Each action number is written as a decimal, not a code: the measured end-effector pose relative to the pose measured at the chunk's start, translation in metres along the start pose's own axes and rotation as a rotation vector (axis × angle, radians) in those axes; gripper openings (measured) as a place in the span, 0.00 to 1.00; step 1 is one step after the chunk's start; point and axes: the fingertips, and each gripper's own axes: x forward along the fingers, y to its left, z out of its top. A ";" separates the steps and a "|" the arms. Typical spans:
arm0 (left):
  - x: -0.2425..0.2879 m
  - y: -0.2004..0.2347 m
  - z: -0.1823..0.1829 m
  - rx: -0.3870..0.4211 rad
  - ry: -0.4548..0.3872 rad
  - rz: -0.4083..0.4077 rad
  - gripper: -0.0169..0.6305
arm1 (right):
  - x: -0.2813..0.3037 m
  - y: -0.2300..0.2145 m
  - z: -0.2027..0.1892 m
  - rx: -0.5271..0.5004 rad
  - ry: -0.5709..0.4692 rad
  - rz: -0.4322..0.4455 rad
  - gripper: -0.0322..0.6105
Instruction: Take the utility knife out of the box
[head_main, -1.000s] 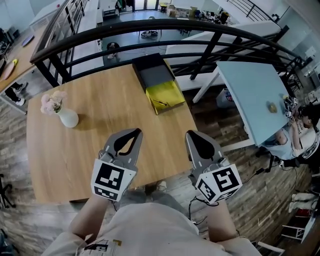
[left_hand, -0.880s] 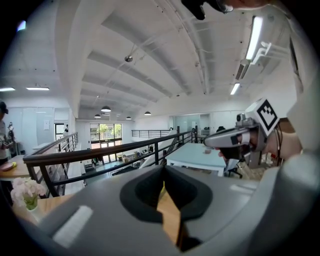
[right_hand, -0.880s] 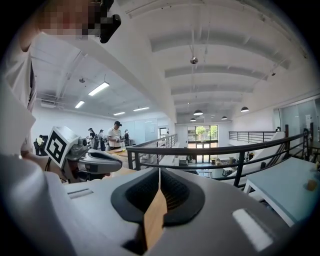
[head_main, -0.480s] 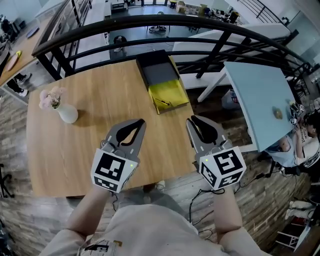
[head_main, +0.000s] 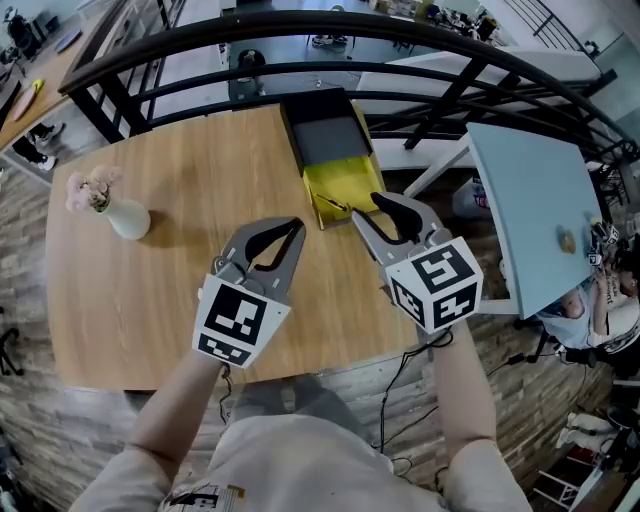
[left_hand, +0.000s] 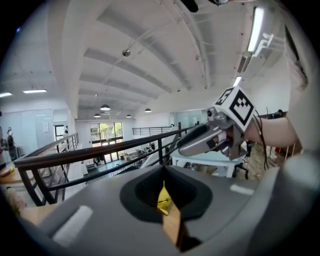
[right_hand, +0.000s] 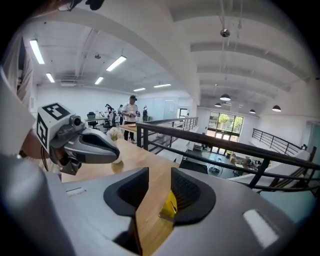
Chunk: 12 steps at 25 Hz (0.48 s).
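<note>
Counter (head_main: 180, 280): wood grain, smooth matt. Box (head_main: 328, 140): matt black, yellow inside. Vase (head_main: 128, 219): glossy white. Railing (head_main: 330, 18): black metal. Left tongs (head_main: 296, 227), right tongs (head_main: 368, 207): matt grey plastic.

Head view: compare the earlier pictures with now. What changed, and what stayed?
The left gripper and right gripper moved forward over the light wooden table towards the open yellow-lined black box. The right gripper's fingers have just been opening, nothing between them. The left stays shut; box and white flower vase unmoved.
</note>
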 end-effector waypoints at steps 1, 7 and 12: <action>0.007 0.002 -0.002 -0.017 0.002 -0.008 0.03 | 0.011 -0.005 -0.006 -0.012 0.020 0.004 0.28; 0.048 0.015 -0.025 -0.034 0.038 -0.016 0.03 | 0.073 -0.028 -0.048 -0.033 0.136 0.038 0.29; 0.077 0.030 -0.051 -0.061 0.081 -0.001 0.03 | 0.121 -0.040 -0.090 -0.003 0.207 0.070 0.27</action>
